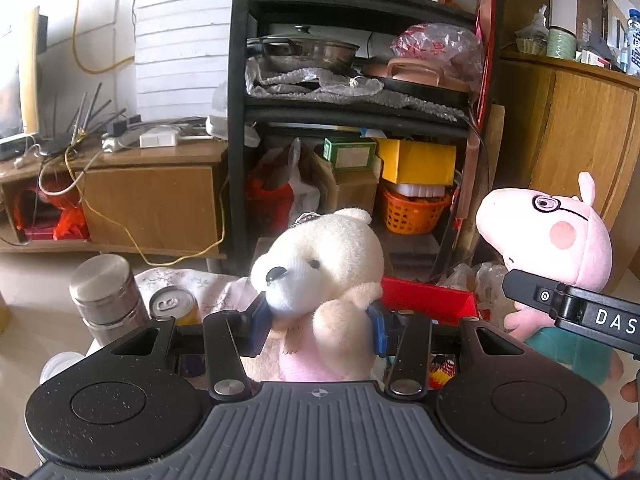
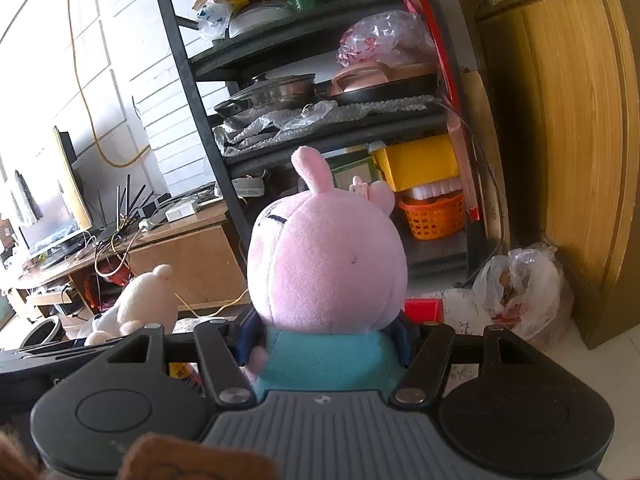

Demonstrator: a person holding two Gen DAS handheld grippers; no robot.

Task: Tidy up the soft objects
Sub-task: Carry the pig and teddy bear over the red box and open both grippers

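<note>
A cream plush bear in a pink top sits upright between the blue pads of my left gripper, which is shut on its body. The bear also shows at the left of the right wrist view. A pink plush pig with a teal shirt is seen from behind, and my right gripper is shut on its torso. The same pig faces left at the right of the left wrist view, with the right gripper's black finger across its chest.
A red box lies behind the bear. A steel flask and a drink can stand at the left on a floral cloth. Beyond are a black shelf rack, a low wooden TV stand, a wooden cabinet and a plastic bag.
</note>
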